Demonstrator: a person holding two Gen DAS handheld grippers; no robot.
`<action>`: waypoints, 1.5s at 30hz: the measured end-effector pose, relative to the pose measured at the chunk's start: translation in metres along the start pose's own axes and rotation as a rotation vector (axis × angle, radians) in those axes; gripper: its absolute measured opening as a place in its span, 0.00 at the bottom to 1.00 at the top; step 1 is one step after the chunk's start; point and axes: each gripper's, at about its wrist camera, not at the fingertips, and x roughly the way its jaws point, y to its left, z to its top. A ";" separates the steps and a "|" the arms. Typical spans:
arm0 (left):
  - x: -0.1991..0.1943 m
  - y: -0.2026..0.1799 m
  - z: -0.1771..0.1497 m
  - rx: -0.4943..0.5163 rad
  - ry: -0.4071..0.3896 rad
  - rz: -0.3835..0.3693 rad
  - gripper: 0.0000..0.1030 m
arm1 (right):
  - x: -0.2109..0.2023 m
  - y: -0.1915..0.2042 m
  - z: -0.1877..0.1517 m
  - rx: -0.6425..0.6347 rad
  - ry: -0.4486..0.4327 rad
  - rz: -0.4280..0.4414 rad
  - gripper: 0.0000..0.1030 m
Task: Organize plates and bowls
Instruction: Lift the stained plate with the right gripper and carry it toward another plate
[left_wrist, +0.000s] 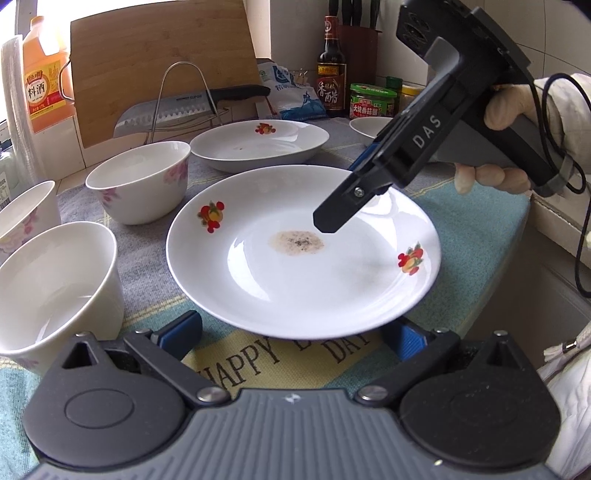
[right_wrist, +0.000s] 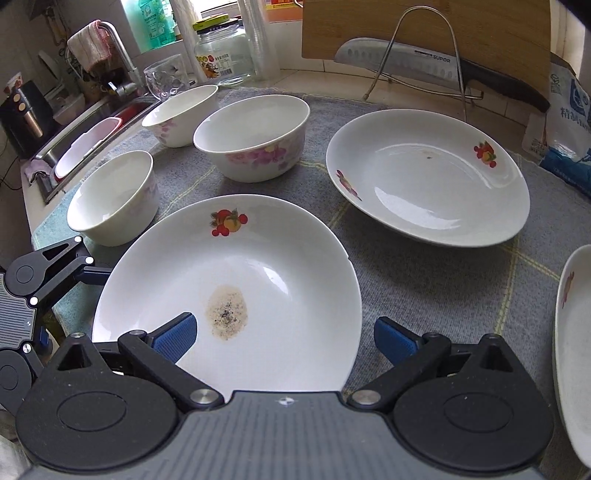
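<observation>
Soiled plate (left_wrist: 303, 254) is sitting on the cloth (left_wrist: 147, 258) near the bench's front edge. Left gripper (left_wrist: 295, 332) fingers are standing apart, flanking its near rim. Right gripper (right_wrist: 284, 334) fingers are also spread, straddling the opposite rim; second plate (right_wrist: 428, 177) and bowls (right_wrist: 255, 136) are lying behind.

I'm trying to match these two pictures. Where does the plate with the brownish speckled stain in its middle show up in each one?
Left wrist view: the stained plate fills the centre, just beyond the left gripper, with the right gripper reaching over its far right side.
Right wrist view: the same plate sits at lower centre, its near edge between the open fingers.
Shared landmark: the knife on the wire rack behind the dishes.
</observation>
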 end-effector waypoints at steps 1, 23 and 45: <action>0.000 0.000 0.000 0.000 0.000 -0.001 1.00 | 0.001 -0.002 0.003 -0.008 0.004 0.015 1.00; 0.002 -0.004 0.007 0.080 0.013 0.005 1.00 | 0.015 -0.026 0.032 0.026 0.111 0.223 0.87; 0.002 -0.004 0.007 0.081 0.019 -0.015 0.98 | 0.014 -0.038 0.031 0.116 0.155 0.265 0.88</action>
